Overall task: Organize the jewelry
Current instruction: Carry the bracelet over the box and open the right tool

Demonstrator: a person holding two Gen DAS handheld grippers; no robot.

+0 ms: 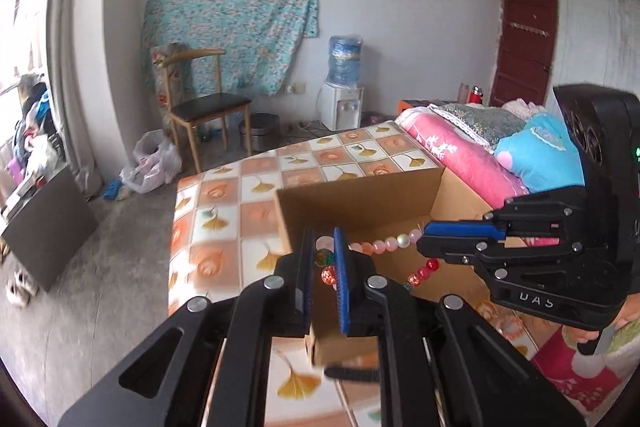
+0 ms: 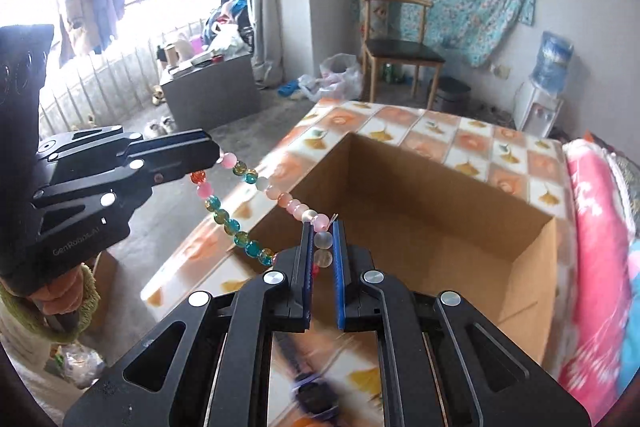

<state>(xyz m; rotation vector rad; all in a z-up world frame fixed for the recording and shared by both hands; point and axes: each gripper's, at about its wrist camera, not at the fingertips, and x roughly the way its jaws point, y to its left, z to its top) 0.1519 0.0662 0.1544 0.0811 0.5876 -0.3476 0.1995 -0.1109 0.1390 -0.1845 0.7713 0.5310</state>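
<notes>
Two black handheld grippers with blue finger pads hold a loop of pink, frosted, teal and red glass beads (image 2: 256, 183) stretched in the air above an open brown cardboard box (image 2: 432, 211) on a tiled-pattern tabletop (image 2: 472, 143). The left gripper (image 1: 323, 251) and right gripper (image 2: 322, 243) each pinch beads at opposite ends. It looks like the placing step: next, lower the strand into the box and release.

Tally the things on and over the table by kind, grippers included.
Bead loops: 1
Cardboard boxes: 1
Wristwatches: 1, blurred
Grippers: 2, left gripper and right gripper
Total: 5
</notes>
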